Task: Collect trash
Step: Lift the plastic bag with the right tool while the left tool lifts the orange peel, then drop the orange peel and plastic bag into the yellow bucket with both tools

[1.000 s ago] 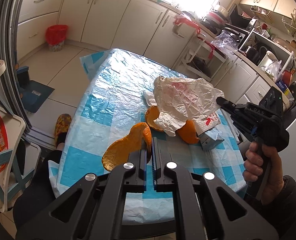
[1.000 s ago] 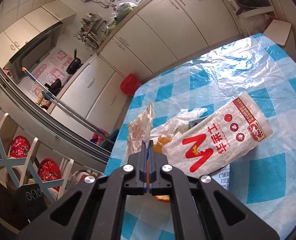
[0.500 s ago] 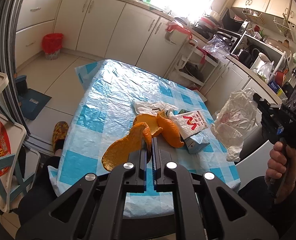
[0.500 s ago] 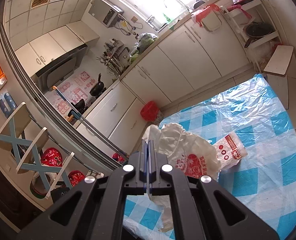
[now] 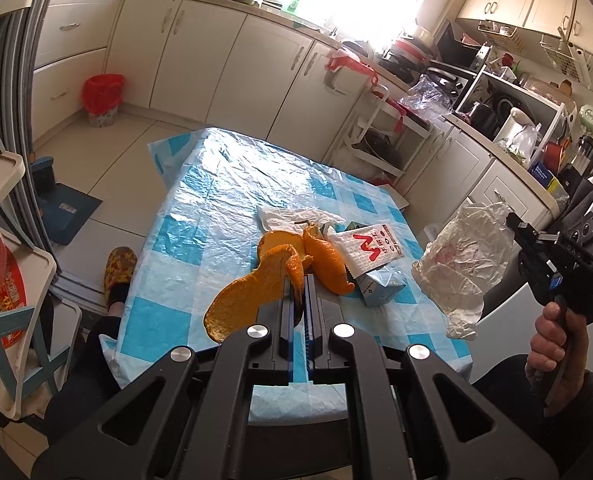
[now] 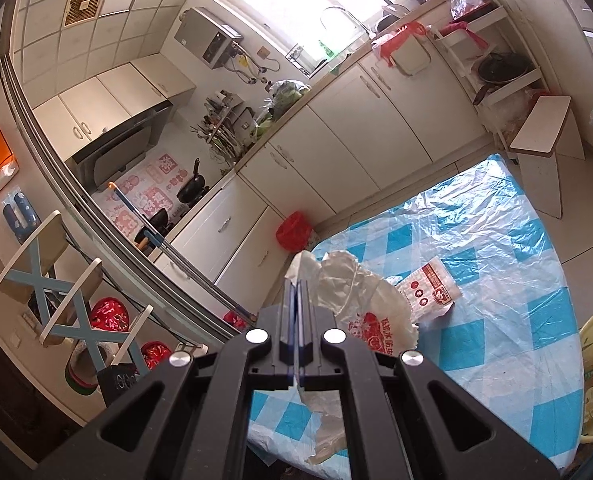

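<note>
From the left wrist, the left gripper [image 5: 301, 286] is clamped tight on a curled orange strip of fruit peel [image 5: 252, 300], raised over the near edge of the blue-and-white checked plastic tablecloth [image 5: 216, 208]. To its right, off the table's edge, the crumpled white plastic bag [image 5: 466, 258] hangs from the right gripper [image 5: 512, 220], apparently mouth-down.

From the right wrist, the jaws are closed on the bag's [image 6: 356, 300] rim. The peel lies leftward of the bag, its long axis along the left fingers.
</note>
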Demonstrator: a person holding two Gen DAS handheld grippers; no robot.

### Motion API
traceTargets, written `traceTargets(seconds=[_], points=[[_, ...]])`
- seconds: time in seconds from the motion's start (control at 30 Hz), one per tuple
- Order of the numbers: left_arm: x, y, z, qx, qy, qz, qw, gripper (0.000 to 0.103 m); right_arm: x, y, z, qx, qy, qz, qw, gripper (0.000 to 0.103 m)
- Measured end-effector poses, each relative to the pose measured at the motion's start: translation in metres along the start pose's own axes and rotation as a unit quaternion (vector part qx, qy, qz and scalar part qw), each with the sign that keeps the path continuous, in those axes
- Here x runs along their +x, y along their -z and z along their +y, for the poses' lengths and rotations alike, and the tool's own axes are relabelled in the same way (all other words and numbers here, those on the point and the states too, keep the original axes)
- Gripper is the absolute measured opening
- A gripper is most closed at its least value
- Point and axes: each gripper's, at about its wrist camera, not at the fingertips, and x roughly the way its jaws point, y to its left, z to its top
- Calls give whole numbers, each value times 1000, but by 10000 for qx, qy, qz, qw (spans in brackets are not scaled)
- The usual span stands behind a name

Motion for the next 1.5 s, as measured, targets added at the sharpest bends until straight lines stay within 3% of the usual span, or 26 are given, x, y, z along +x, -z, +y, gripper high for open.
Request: traceTargets(seconds=[0.33, 0.63, 1.13, 1.5], points=[[-7, 1, 0, -47, 45, -34, 10000, 4, 2, 8, -3, 84, 22, 116, 9999, 2], [-11, -4, -35, 258, 275, -71, 9993, 4, -30, 1, -8, 97, -27, -84, 9999, 2], [14, 6, -142, 1177, 684, 209, 9905, 4, -105, -7, -70, 520, 474, -638, 9955, 2], [81, 23, -249, 1556, 1491, 849, 9728, 4, -153, -12, -125, 936, 1102, -902, 9854, 2]])
